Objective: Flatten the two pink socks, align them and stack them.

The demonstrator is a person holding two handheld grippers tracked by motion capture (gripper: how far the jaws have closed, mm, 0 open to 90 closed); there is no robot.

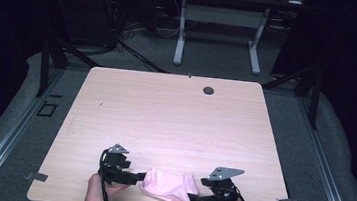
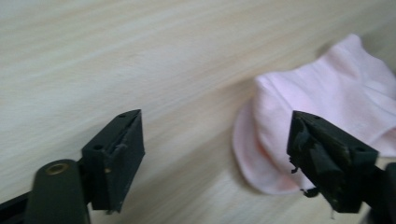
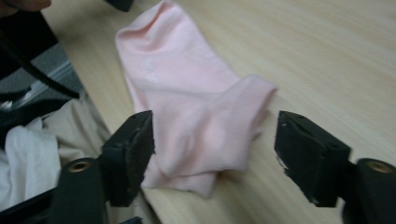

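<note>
- The wooden counter [image 1: 175,115] holds a pink sock [image 1: 170,187] at its near edge.
- Left gripper [image 1: 130,177] and right gripper [image 1: 195,199] jaws are apart.
- Maybe pinch each sock end gently.

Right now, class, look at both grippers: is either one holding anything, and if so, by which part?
Nothing is held. The left gripper and right gripper both stand open, and the pink sock lies loose on the table between them.

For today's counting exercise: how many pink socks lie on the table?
1. The sock lies at the table's near edge, between the left gripper and the right gripper. It is folded over itself, so a second beneath cannot be ruled out.
</note>
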